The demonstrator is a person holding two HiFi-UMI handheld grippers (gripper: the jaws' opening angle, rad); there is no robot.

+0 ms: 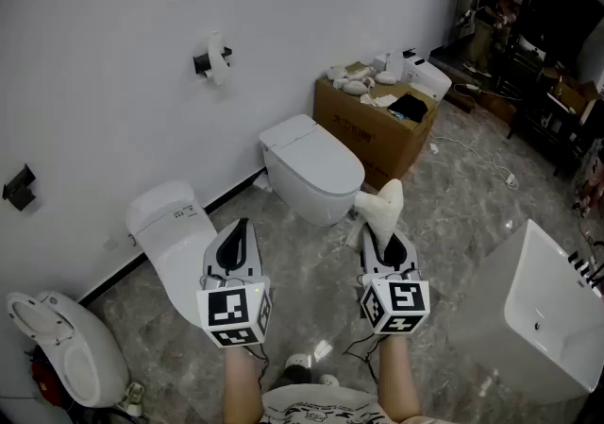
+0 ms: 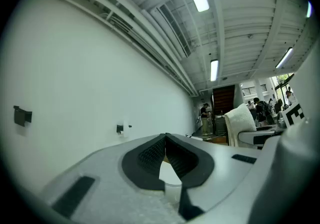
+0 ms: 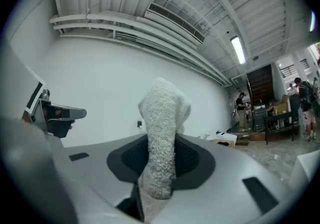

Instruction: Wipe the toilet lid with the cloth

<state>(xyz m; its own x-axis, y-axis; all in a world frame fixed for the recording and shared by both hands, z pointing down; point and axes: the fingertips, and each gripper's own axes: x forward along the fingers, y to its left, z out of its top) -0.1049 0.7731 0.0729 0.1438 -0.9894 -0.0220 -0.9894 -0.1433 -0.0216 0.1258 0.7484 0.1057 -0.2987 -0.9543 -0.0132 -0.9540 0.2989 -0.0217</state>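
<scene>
A white toilet (image 1: 316, 162) with its lid down stands against the wall, ahead of both grippers. A second white toilet (image 1: 175, 233) sits just left of my left gripper (image 1: 242, 226). That gripper is shut with nothing between its jaws; in the left gripper view (image 2: 165, 138) the black pads meet at the tips. My right gripper (image 1: 382, 235) is shut on a fluffy white cloth (image 1: 382, 205), which sticks up beyond the jaws. In the right gripper view the cloth (image 3: 162, 128) fills the gap and hides the pads. Both grippers are held in the air, apart from either toilet.
An open cardboard box (image 1: 373, 129) with small items stands beyond the middle toilet. A paper-roll holder (image 1: 213, 59) hangs on the wall. A white basin (image 1: 543, 313) stands at the right, a third toilet (image 1: 61, 351) at bottom left. Cables lie on the marble floor.
</scene>
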